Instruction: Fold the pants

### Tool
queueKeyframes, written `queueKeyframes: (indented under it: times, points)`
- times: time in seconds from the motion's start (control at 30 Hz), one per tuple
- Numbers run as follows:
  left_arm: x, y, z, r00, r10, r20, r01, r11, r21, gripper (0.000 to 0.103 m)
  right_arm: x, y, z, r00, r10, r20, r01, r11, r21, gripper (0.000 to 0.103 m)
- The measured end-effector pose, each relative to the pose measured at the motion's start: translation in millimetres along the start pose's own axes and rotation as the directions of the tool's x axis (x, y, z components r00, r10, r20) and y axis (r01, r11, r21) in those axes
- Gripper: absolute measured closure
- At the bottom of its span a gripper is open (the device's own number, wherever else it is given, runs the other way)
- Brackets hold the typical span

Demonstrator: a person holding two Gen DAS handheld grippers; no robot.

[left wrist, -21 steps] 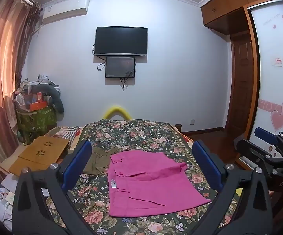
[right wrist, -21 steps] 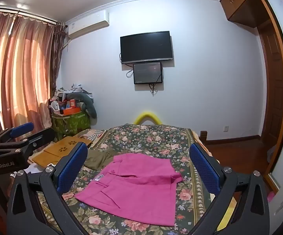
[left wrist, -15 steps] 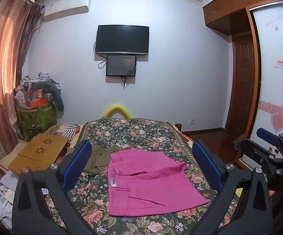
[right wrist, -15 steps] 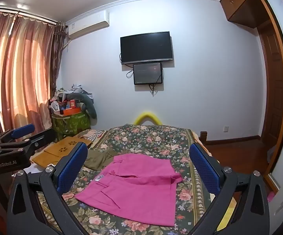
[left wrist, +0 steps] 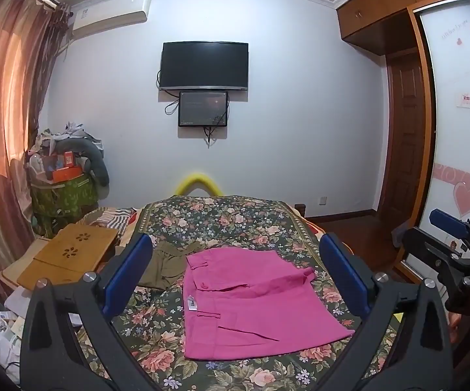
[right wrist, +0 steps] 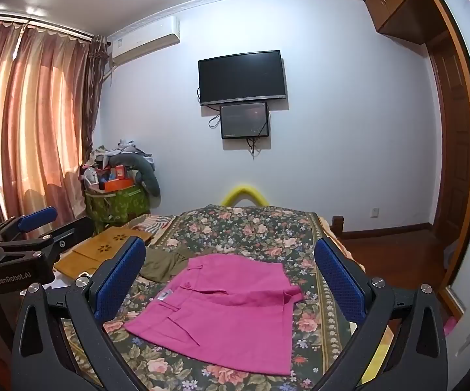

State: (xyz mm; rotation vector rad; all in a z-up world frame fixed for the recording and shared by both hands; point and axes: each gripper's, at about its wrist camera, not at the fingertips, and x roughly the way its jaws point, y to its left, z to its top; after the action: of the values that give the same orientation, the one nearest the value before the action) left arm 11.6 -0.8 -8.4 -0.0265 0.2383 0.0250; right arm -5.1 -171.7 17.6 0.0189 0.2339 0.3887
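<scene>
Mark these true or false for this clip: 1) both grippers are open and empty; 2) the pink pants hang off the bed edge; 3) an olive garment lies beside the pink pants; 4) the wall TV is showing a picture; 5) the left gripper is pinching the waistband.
1) True. The left gripper and right gripper are both open, holding nothing.
2) False. The pink pants lie folded on the floral bedspread.
3) True. The olive garment lies at their left side.
4) False. The TV screen is dark.
5) False. Its fingers are above the bed, clear of the pants.
</scene>
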Motion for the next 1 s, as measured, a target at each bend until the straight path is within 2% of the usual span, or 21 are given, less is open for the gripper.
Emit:
queueKeyframes:
  times: [1.0]
  points:
    - [-0.2, -5.6, 0.1, 1.0, 0.001, 0.005, -0.001, 1.0, 0.006, 0.0, 0.3, -3.2, -0.4, 1.0, -0.006, 0.001, 0.006, 1.0, 0.009, 0.0]
